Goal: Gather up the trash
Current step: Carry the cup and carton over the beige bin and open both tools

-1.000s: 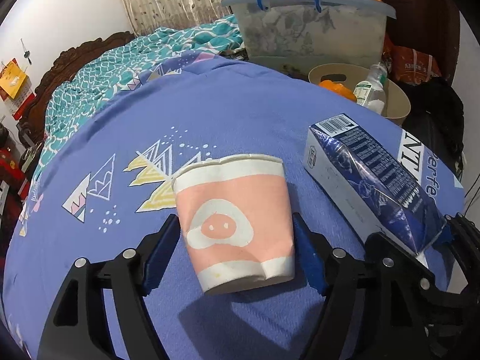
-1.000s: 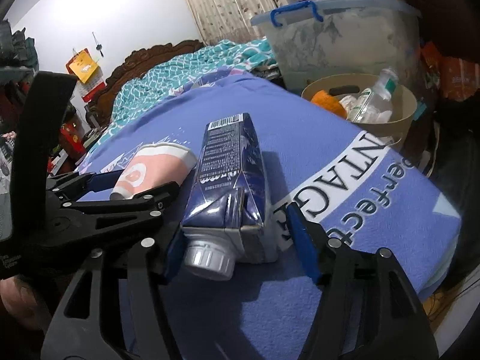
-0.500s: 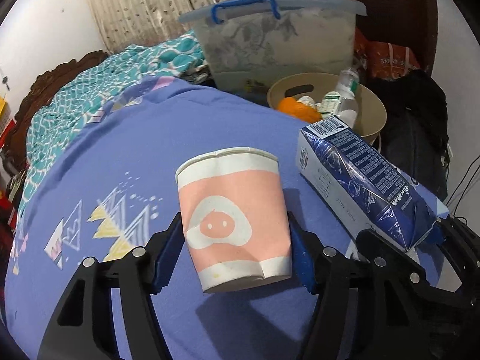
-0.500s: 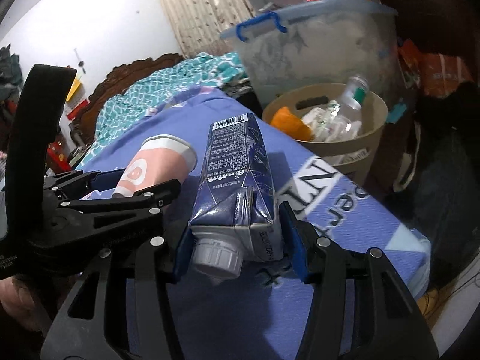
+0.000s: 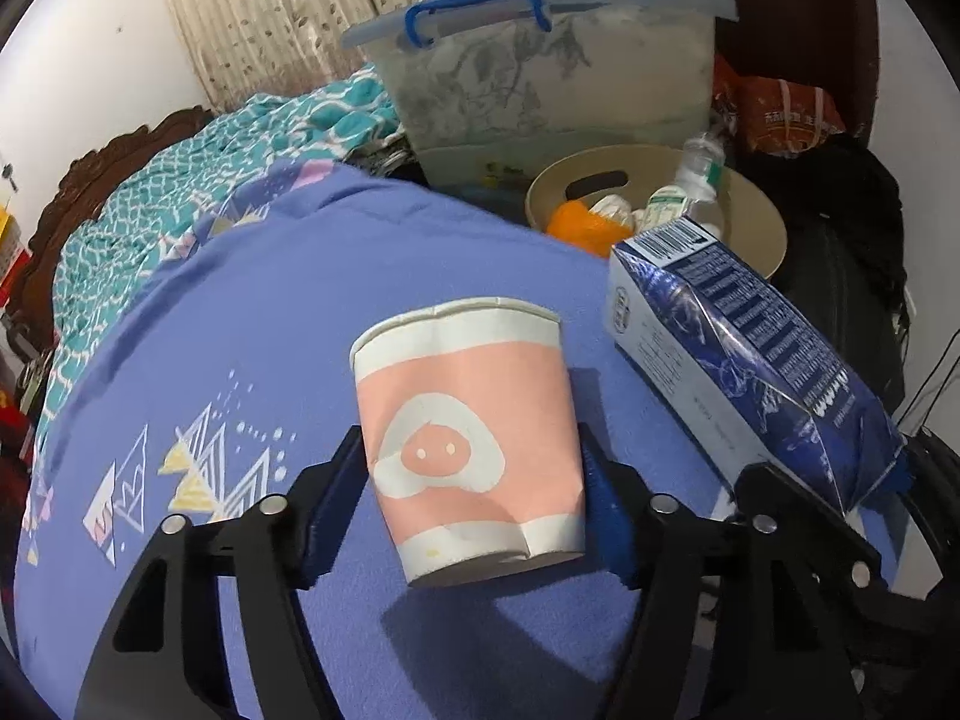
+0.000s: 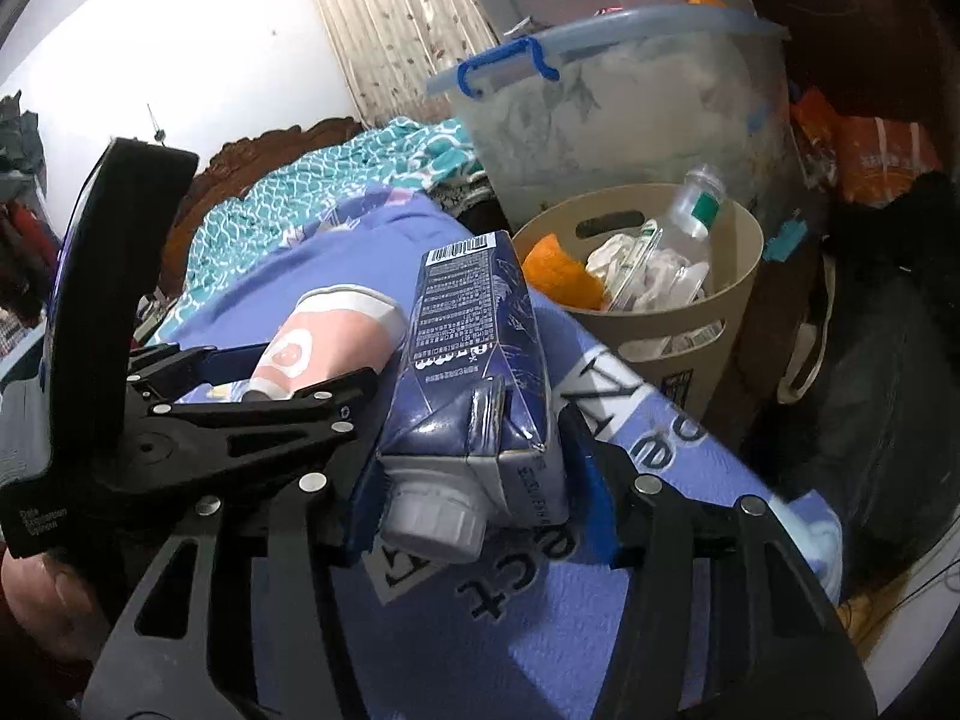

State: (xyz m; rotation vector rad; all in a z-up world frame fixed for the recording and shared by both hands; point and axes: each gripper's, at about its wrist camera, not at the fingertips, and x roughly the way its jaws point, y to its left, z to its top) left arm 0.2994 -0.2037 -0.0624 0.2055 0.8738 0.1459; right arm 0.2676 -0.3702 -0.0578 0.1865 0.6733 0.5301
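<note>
Left jaws clamp the pink paper cup (image 5: 474,450) between them; right jaws clamp the blue carton (image 6: 474,372).

Blue blanket (image 6: 606,618): large white letters, partly covered, "N", "ect". Blue carton (image 6: 474,354): barcode, fine print too small to read.

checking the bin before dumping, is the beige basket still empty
No, the beige basket already holds a clear plastic bottle, crumpled white paper and something orange.
</note>
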